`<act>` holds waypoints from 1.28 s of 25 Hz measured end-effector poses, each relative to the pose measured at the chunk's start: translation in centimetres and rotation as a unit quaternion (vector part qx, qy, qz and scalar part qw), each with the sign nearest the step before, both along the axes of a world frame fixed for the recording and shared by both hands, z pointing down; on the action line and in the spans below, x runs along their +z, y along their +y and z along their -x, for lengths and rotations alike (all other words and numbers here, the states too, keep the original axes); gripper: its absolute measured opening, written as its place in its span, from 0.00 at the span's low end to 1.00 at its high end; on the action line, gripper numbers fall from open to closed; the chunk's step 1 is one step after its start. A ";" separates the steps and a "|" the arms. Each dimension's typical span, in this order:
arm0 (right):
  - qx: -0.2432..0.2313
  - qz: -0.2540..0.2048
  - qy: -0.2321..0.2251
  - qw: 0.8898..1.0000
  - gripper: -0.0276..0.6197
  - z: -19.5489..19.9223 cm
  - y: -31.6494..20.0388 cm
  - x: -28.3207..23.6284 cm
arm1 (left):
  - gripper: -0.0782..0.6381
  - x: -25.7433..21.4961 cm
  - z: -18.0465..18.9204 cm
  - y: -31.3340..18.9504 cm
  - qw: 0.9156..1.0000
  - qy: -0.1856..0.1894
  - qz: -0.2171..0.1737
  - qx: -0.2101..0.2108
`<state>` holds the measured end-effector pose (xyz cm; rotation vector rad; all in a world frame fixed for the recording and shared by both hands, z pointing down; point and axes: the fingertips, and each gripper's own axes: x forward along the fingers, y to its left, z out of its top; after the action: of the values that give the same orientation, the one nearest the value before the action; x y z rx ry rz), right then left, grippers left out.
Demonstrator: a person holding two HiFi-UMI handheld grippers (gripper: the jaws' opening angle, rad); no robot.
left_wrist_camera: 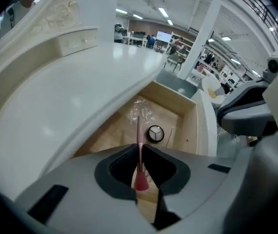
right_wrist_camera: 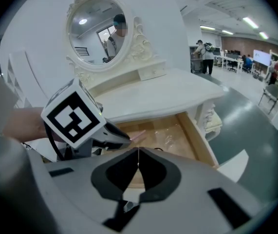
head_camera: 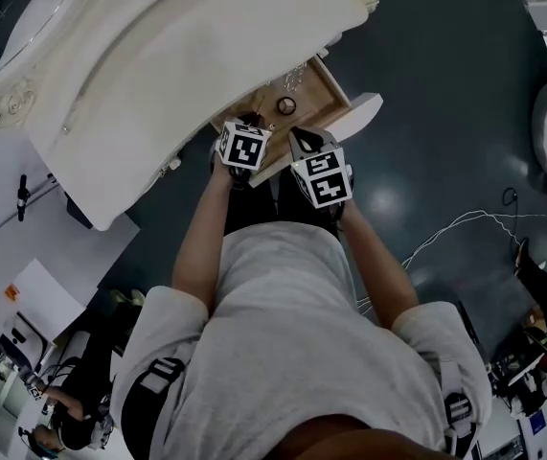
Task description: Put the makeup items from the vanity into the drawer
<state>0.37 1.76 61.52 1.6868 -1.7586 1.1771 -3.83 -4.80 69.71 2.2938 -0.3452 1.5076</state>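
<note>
- The fingers [left_wrist_camera: 104, 179] of the left gripper [left_wrist_camera: 139, 147] are clenching a slim pink makeup pencil [left_wrist_camera: 139, 133], pointing it into the open drawer [left_wrist_camera: 195, 126].
- The fingers [right_wrist_camera: 109, 174] of the right gripper [right_wrist_camera: 138, 152] are pressing together on nothing, just beside the left.
- A round compact [left_wrist_camera: 155, 133] and a clear wrapper [left_wrist_camera: 141, 112] are lying in the drawer, below the vanity surface [left_wrist_camera: 80, 96].

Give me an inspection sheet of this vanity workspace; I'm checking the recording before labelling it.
Surface: white vanity top, nothing seen on it; drawer open below.
Job's things: pink pencil in the left tongs; round black compact lying in the drawer.
Clutter: clear wrapper on the drawer bottom.
Grippers: left tongs shut on the pink pencil, pointing into the drawer; right tongs shut, nothing between them.
Cables: white cable on the dark floor.
Surroundings: oval mirror; people far behind.
</note>
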 end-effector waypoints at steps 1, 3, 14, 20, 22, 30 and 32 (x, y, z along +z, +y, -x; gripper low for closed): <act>-0.001 0.001 0.000 1.000 0.07 0.0 0.0 0.0 | 0.18 0.4 -0.1 0.2 1.000 -0.003 0.003 0.003; -0.001 0.003 -0.002 1.000 0.07 0.1 0.0 0.0 | 0.18 1.4 -0.2 0.6 1.000 -0.012 0.007 0.010; 0.001 0.015 -0.009 1.000 0.07 0.1 0.0 0.8 | 0.18 4.4 -0.6 0.9 0.999 -0.038 0.012 0.025; 0.026 0.019 -0.015 0.999 0.07 -0.3 0.7 0.8 | 0.18 5.5 -1.0 0.8 0.998 -0.053 0.007 0.041; 0.033 0.020 -0.017 0.999 0.07 -0.4 1.0 0.9 | 0.18 5.8 -1.4 1.0 0.998 -0.053 0.012 0.045; 0.057 0.013 -0.018 0.998 0.07 -0.9 2.0 0.5 | 0.18 6.4 -1.6 1.5 0.996 -0.060 0.006 0.060; 0.059 0.013 -0.017 0.998 0.07 -1.0 2.4 0.5 | 0.18 6.6 -1.6 1.8 0.996 -0.062 0.007 0.060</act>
<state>1.38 4.14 62.03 1.7861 -1.6757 1.2821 -2.27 -2.99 76.34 2.2504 -0.2328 1.7101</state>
